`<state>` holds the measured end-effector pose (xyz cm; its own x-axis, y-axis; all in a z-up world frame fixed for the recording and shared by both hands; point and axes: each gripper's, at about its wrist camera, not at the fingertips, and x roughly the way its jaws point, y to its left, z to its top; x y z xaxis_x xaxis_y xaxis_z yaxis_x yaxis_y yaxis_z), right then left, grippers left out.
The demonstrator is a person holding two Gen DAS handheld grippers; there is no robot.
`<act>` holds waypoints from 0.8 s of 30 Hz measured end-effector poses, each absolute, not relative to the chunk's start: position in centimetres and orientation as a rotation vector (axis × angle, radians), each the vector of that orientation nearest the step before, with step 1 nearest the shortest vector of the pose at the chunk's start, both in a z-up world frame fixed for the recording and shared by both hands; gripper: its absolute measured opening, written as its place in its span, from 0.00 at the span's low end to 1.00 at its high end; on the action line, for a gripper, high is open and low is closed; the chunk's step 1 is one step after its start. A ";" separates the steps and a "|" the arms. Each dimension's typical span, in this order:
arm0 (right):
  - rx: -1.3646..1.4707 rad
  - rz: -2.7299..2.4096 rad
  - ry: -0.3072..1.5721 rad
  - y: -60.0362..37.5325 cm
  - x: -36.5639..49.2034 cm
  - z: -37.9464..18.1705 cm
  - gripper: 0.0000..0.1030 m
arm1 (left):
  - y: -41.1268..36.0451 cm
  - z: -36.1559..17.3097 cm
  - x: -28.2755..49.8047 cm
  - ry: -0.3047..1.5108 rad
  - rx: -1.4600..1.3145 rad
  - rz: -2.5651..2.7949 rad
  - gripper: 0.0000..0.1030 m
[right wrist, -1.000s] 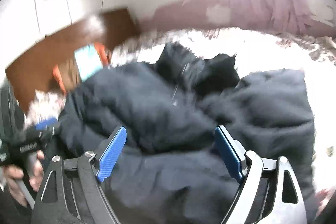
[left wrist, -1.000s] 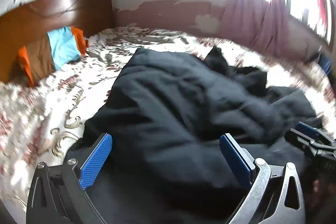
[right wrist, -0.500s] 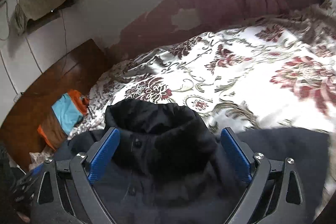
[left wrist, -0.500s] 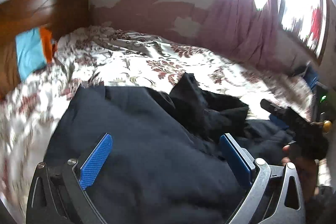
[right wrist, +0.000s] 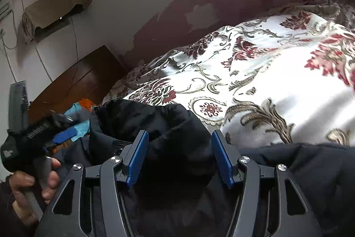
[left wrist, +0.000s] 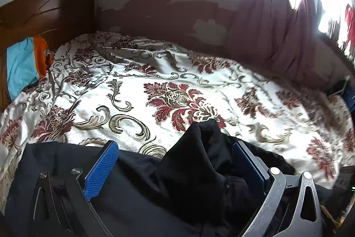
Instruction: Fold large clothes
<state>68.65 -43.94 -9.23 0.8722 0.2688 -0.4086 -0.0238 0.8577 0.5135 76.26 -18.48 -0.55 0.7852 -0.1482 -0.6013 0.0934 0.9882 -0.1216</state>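
Your left tongs (left wrist: 175,168) gape wide over the dark jacket (left wrist: 137,188) on the bed (left wrist: 177,72), nothing pinched. Your right tongs (right wrist: 179,157), just narrowing, straddle its collar (right wrist: 159,121) dead ahead, pads not visibly pressing; right's nearer.

The right gripper (right wrist: 179,154) points forward and slightly down, its jaws having just been closing, the blue pads (right wrist: 137,157) about halfway in with dark cloth bunched between them (whether they press it cannot be told). The left gripper (left wrist: 175,161) stands wide apart, gripped low by a bare hand (right wrist: 33,183).
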 end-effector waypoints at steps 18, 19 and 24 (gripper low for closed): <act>0.422 0.168 0.434 -41.2 60.9 -4.1 0.10 | -12.0 -1.9 71.1 0.606 -0.317 -0.279 0.08; 0.389 0.180 0.475 -40.9 60.4 -3.8 0.10 | -11.6 -1.7 70.1 0.607 -0.286 -0.283 0.08; 0.259 0.111 0.577 -41.7 58.3 -5.2 0.06 | -11.0 -2.7 67.9 0.676 -0.164 -0.294 0.07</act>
<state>58.33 -41.71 -5.25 0.8330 0.1761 -0.5244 -0.0316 0.9616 0.2726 67.93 -10.99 -2.72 0.7412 -0.3198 -0.5902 0.2144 0.9459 -0.2434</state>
